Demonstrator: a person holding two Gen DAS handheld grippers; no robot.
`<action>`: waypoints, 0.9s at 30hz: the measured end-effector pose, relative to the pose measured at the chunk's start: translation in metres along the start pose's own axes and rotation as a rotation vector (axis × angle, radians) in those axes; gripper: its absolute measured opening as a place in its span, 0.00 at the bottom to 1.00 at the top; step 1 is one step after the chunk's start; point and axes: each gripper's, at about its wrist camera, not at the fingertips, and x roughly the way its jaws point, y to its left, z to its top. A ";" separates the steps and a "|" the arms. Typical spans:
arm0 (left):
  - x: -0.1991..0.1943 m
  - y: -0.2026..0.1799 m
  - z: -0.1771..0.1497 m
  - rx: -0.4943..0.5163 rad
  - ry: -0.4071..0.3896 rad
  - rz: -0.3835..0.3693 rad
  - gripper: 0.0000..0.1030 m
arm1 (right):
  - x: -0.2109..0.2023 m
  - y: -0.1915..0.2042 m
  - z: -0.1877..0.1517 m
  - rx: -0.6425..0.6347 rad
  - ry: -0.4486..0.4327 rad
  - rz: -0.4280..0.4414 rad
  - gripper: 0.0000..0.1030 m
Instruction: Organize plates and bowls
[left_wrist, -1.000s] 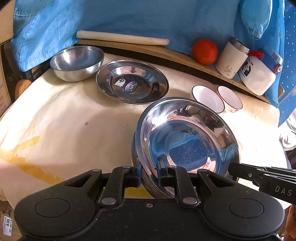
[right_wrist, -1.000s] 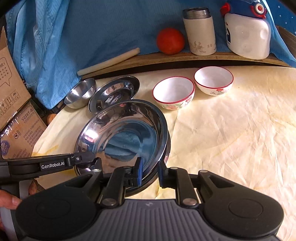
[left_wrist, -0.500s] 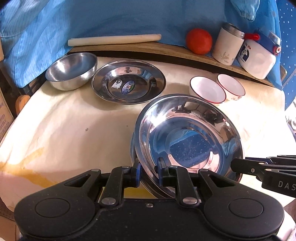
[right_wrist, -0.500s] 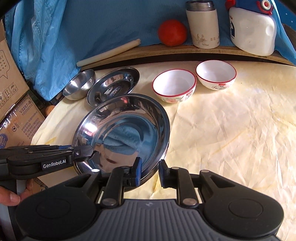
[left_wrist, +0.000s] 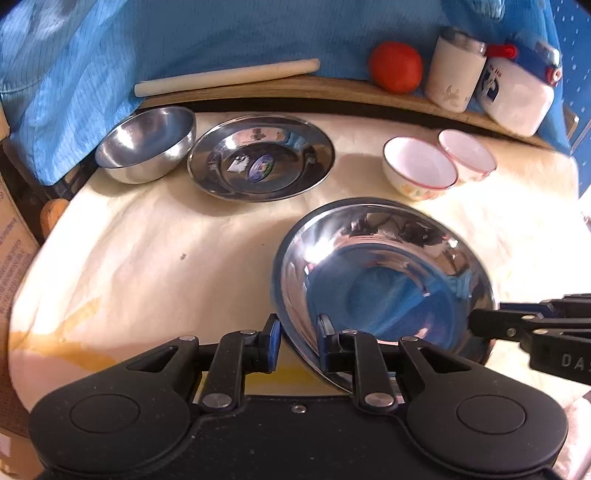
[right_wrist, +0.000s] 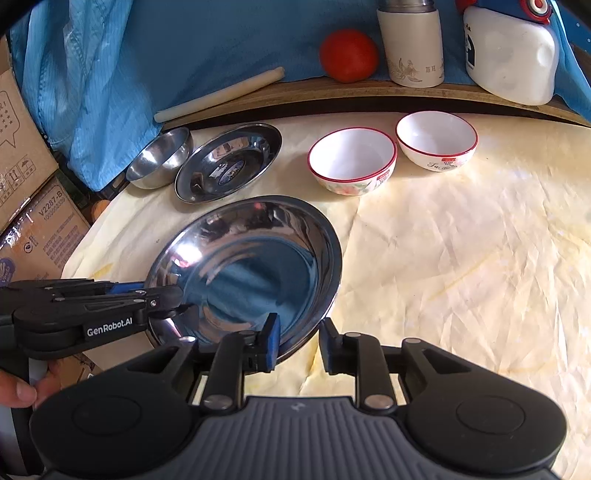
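While the large steel plate (left_wrist: 384, 273) lies near the front of the tabletop (left_wrist: 147, 266), both grippers have its rim between their jaws. The left gripper (left_wrist: 297, 338) straddles the rim at the plate's 7 o'clock edge; its jaws have just been opening, and a gap shows beside the outer pad, so they stand slightly apart around the rim and do not pinch it. The right gripper (right_wrist: 297, 341) straddles the opposite edge, at 5 o'clock in its own view; its jaws have also just been opening, and the right pad stands clear of the metal.

At 11 o'clock from the plate sits a smaller steel plate (left_wrist: 260, 157) with a sticker in its well, and a steel bowl (left_wrist: 147, 144) is just beside that. At 1 o'clock two white bowls (right_wrist: 352, 158) with red rims stand side by side.

A creased, cream-coloured sheet with yellow stains covers the tabletop. Along the far edge runs a wooden ledge (right_wrist: 332, 92) carrying a pale rolling pin (left_wrist: 225, 75), a tomato (left_wrist: 395, 66), a white cup (right_wrist: 412, 44) and a white jug (right_wrist: 509, 51). Blue cloth (left_wrist: 221, 33) hangs behind. Cardboard boxes (right_wrist: 33, 206) stand at the left side.
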 end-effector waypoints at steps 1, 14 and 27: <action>0.000 0.001 0.000 -0.001 0.003 0.004 0.21 | 0.000 0.002 0.000 -0.012 -0.003 -0.003 0.24; -0.004 0.007 0.002 -0.050 -0.017 0.003 0.40 | 0.001 0.005 0.003 -0.077 0.004 -0.013 0.39; -0.005 0.040 0.023 -0.292 -0.123 0.015 0.96 | -0.007 -0.016 0.033 -0.128 -0.070 0.026 0.93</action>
